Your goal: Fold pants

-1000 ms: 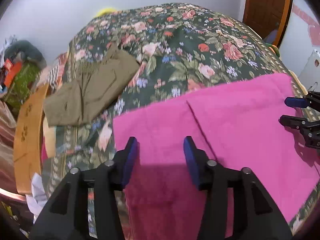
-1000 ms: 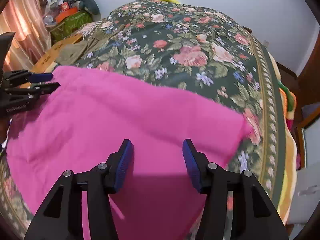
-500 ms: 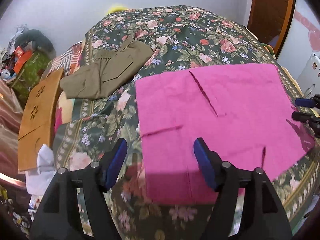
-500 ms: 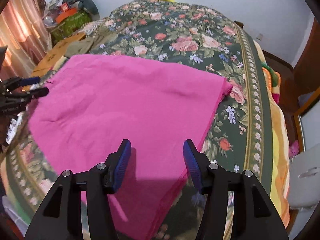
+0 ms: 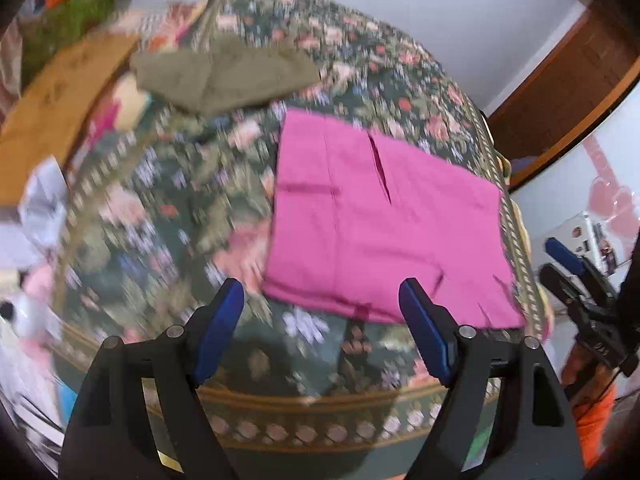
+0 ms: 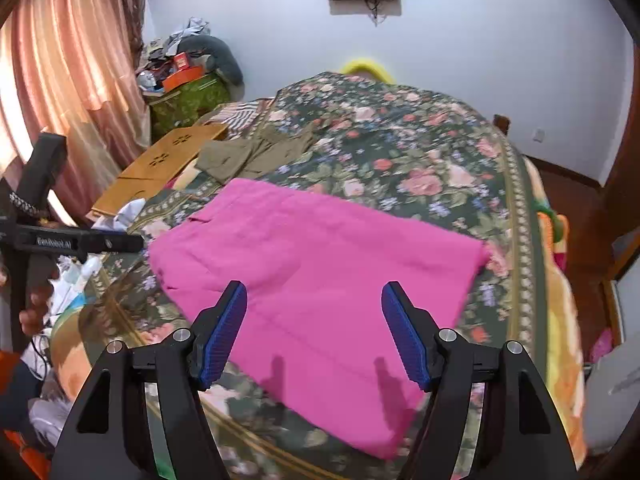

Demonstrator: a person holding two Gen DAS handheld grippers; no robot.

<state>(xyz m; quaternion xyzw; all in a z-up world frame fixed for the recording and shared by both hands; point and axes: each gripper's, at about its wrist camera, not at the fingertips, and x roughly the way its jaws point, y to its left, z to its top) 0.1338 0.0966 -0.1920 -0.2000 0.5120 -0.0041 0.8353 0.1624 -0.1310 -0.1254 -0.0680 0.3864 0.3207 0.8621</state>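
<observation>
The folded pink pants (image 5: 384, 216) lie flat as a rectangle on the floral bedspread (image 5: 168, 216), near the bed's front edge. They also show in the right wrist view (image 6: 320, 272). My left gripper (image 5: 322, 332) is open and empty, held back above the bed's edge in front of the pants. My right gripper (image 6: 314, 332) is open and empty, above the near edge of the pants. The right gripper shows at the right edge of the left wrist view (image 5: 568, 264). The left gripper shows side-on at the left edge of the right wrist view (image 6: 100, 242).
Folded olive pants (image 5: 224, 76) lie further back on the bed, also in the right wrist view (image 6: 256, 152). A wooden board (image 6: 160, 168) and clutter sit on the bed's left side. Pink curtains (image 6: 60, 80) hang at left. A door frame (image 5: 568, 92) stands at right.
Both grippers have pulled back and up from the pink pants, which now lie released and flat. Both jaws have opened wider. The left wrist view is blurred from motion.
</observation>
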